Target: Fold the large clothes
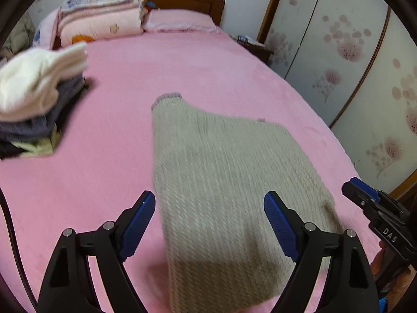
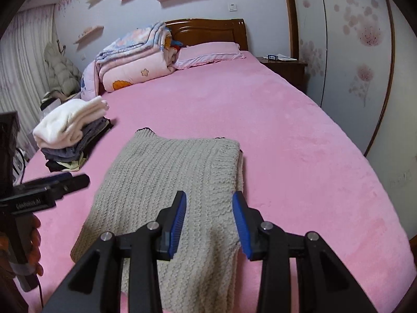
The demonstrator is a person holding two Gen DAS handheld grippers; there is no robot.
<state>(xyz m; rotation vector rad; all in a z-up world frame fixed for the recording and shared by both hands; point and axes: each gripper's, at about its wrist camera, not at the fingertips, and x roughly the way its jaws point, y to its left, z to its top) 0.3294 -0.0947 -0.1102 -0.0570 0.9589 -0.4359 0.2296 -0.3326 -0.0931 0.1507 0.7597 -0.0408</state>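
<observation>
A beige knitted sweater [image 1: 224, 180] lies folded into a long strip on the pink bed [image 1: 161, 78]. It also shows in the right wrist view [image 2: 169, 182], with its ribbed hem at the far end. My left gripper [image 1: 208, 221] is open wide and empty, hovering over the sweater's near left part. My right gripper [image 2: 209, 221] is open and empty above the sweater's near right part. The right gripper shows at the right edge of the left wrist view [image 1: 375, 208]. The left gripper shows at the left edge of the right wrist view [image 2: 52, 185].
A stack of folded clothes with a white garment on top [image 2: 70, 127] sits at the bed's left edge. Folded quilts [image 2: 135, 57] and a pink pillow [image 2: 208, 52] lie by the wooden headboard. A nightstand [image 2: 284, 67] and a floral wardrobe [image 1: 351, 52] stand to the right.
</observation>
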